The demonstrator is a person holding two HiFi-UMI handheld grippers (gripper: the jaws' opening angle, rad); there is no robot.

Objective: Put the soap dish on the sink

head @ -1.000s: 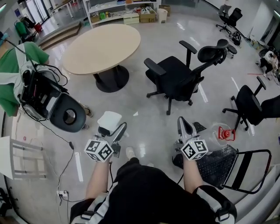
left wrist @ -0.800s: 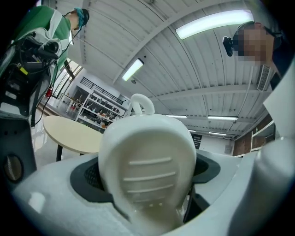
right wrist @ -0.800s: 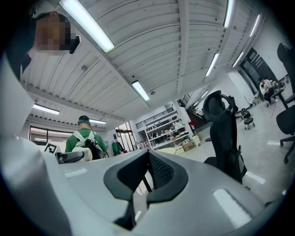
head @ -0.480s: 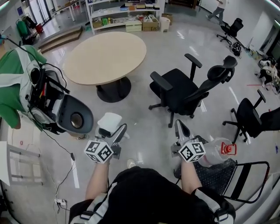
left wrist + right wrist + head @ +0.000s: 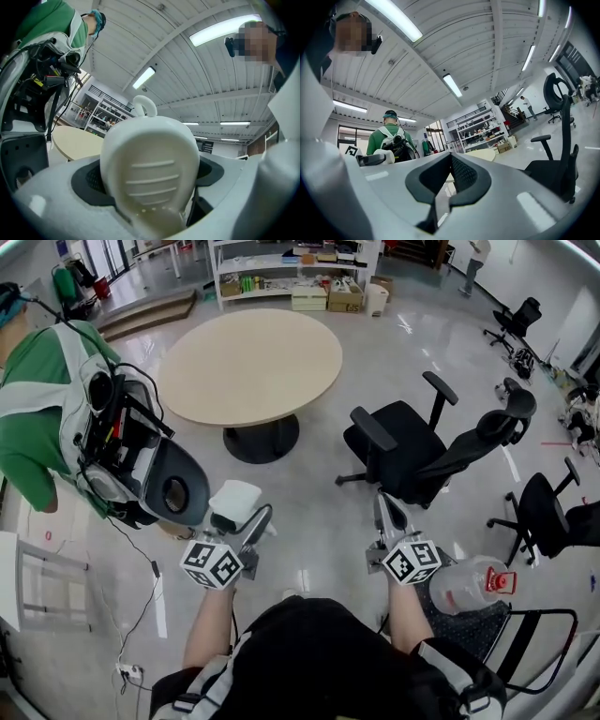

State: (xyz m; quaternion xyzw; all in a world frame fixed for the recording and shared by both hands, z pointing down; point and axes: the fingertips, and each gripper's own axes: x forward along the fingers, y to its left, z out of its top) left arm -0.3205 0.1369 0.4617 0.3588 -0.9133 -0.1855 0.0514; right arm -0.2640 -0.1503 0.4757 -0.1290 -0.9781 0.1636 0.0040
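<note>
the soap dish (image 5: 150,168) is clamped between the jaws of the left hand-held gripper (image 5: 255,519), just ahead of its cube. the right hand-held gripper (image 5: 384,510) is closed on nothing. no sink is seen ahead of either, so carrying and placing are judged not yet done.

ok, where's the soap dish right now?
The soap dish is clamped in the left gripper, lower left of centre in the head view, over the floor short of the round table.

Three office chairs (image 5: 412,451) (image 5: 548,517) (image 5: 520,315), one round table (image 5: 248,367), one soap dish (image 5: 234,498), two hand-held grippers (image 5: 255,521) (image 5: 384,510).
</note>
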